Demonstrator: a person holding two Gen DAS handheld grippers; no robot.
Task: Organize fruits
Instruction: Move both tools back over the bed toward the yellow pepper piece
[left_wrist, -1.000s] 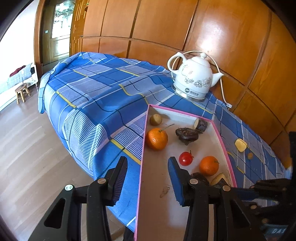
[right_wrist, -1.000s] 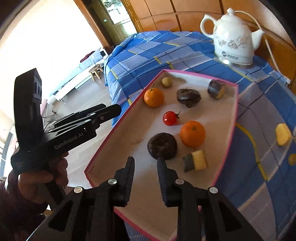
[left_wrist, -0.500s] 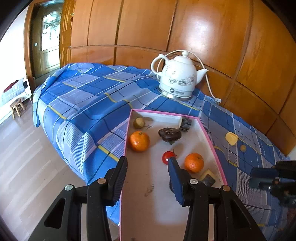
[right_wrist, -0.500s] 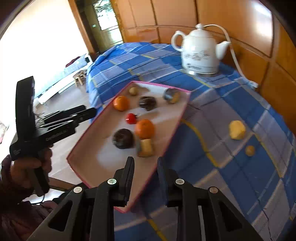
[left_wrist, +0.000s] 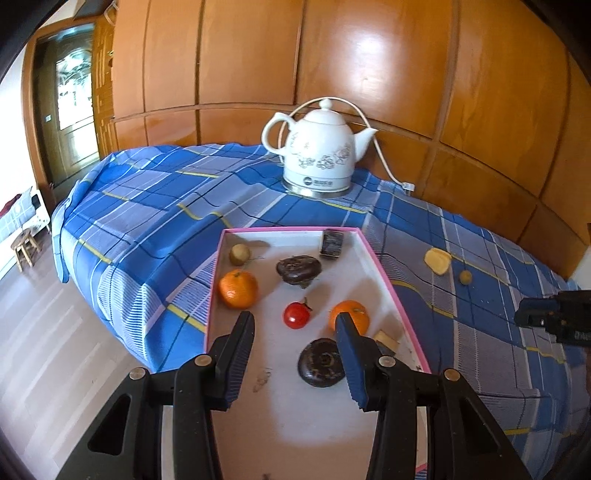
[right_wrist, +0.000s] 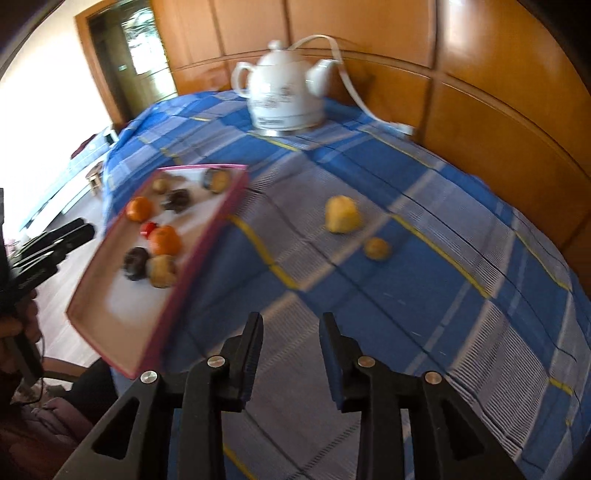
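A blue plaid cloth covers the worktop. On it stand a white kettle near the wood wall and a pink-rimmed tray at the near edge, with a yellow chunk and small round fruit lying apart beside the tray.

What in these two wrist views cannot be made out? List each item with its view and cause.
- Pale yellow cut chunk in the pink-rimmed tray: left wrist view, mostly behind the left gripper finger.
- Tray's near end: left wrist view, cut off by the bottom edge.
- Small round yellowish fruit on the blue checked cloth: right wrist view, motion blur; kind unclear.
- White ceramic kettle print: right wrist view, blurred.
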